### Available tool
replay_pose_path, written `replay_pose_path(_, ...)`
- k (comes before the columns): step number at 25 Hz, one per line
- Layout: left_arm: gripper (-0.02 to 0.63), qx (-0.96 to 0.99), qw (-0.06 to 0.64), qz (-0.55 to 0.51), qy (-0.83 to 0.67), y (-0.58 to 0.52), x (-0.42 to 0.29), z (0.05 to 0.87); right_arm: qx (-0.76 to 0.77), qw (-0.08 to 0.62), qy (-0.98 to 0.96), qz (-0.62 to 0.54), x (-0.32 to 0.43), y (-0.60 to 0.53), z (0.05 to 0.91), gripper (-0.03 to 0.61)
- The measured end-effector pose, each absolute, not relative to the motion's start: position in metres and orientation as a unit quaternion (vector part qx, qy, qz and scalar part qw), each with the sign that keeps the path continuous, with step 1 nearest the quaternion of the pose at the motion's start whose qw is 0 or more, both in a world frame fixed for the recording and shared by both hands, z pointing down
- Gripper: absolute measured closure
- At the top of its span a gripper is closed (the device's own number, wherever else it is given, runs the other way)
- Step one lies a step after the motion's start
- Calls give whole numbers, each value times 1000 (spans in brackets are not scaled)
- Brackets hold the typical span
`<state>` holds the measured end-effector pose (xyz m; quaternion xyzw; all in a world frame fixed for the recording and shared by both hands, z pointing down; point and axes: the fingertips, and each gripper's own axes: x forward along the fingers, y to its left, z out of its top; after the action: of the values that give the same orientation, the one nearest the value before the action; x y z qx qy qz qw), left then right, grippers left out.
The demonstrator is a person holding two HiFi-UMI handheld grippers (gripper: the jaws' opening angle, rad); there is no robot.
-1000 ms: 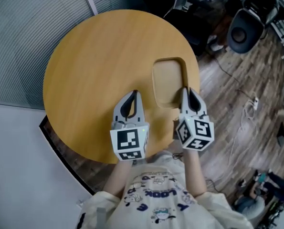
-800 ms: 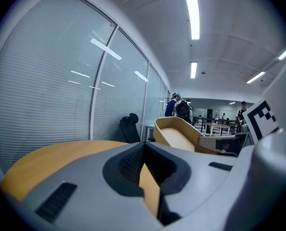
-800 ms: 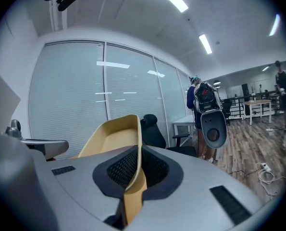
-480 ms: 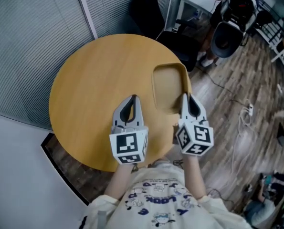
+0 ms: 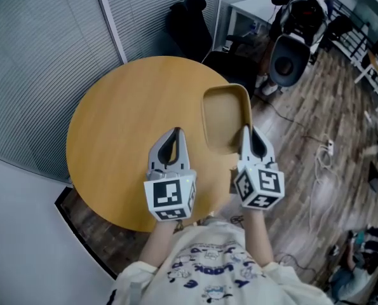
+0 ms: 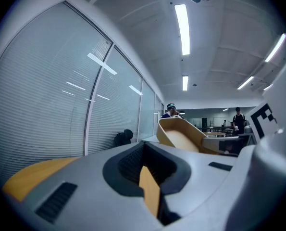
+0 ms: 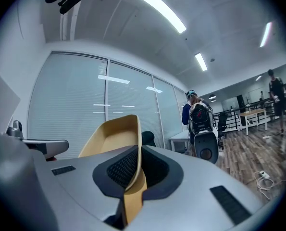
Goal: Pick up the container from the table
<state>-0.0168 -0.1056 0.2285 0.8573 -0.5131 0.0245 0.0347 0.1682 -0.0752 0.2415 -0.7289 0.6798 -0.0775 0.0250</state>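
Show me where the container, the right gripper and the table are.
container (image 5: 222, 116), head view, its inner floor.
right gripper (image 5: 245, 129), head view, fingertips at the container's rim.
table (image 5: 122, 126), head view, bare top.

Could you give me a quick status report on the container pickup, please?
Left gripper shut, empty, over the table. Right gripper shut on the container side wall. Container up off the table, tilted. Nothing seen in the way.

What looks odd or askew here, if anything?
The tan container hangs tilted: the right gripper pinches only one side wall, and its far end pokes past the table edge. Nothing spilled or damaged.
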Motion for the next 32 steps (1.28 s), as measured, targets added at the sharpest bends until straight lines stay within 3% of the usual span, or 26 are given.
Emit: replay_pose_path(32, 612, 866, 28, 24, -499, -83, 4, 223, -733, 34, 675, -78, 184, -51, 241, 560)
